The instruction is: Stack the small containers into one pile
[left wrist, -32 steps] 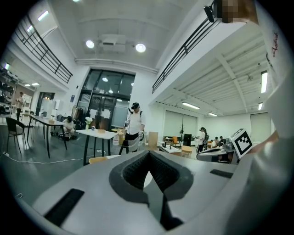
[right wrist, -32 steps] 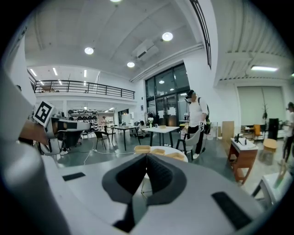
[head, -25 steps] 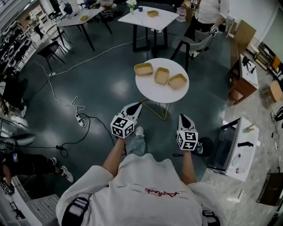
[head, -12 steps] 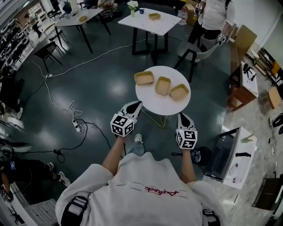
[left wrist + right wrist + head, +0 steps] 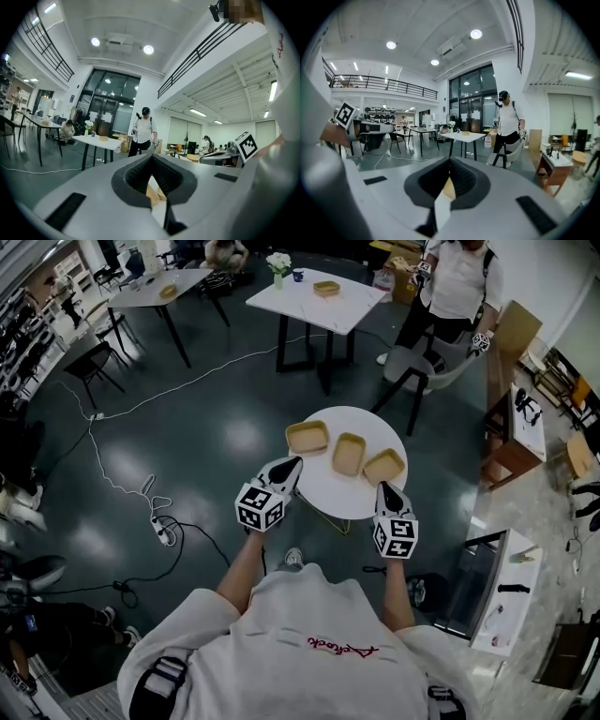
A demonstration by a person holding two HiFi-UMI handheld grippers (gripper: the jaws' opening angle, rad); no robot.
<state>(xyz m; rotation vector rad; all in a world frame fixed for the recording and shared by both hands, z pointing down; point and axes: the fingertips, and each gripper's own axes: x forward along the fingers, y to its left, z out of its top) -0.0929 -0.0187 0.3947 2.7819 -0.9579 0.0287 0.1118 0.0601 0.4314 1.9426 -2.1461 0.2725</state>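
three shallow tan rectangular containers (image 5: pixel 349 453) sit side by side, unstacked, on the round white table (image 5: pixel 339 495), with the left gripper (image 5: pixel 290 466) and right gripper (image 5: pixel 385 488) hovering at its near edge, jaws closed and empty.

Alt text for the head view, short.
Seen from above, a person points the left gripper and right gripper, both shut and empty, toward a round white table carrying three separate tan containers in a row. Another person stands farther back.

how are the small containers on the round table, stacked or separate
Separate: three containers lie side by side on the round table, none inside another.
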